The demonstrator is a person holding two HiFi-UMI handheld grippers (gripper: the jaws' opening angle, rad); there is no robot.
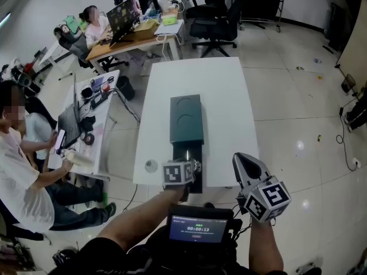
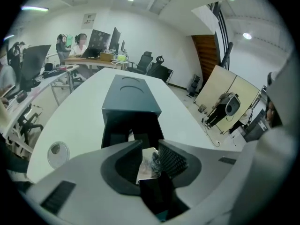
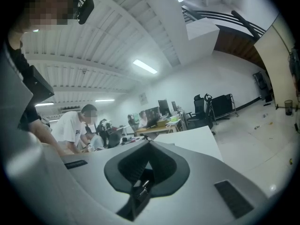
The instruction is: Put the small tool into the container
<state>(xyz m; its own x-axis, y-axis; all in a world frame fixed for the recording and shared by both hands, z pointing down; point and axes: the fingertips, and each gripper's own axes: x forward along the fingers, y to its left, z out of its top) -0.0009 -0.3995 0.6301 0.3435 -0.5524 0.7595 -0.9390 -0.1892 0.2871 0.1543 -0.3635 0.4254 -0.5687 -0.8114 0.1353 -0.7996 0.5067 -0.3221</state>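
A: Status?
B: Release step. Left gripper point(image 2: 150, 144) jaws apart, small tool point(image 2: 147, 165) in the gap, apparently loose in container point(image 2: 131, 100) open near compartment. Right gripper point(image 3: 149, 144) jaws together, empty.
A: Next?
B: Straight lift clear, no snagging the tool.
A: Contents?
B: Only the tool visible; rest dark.

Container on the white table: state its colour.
The container is dark green; the head view shows it best.
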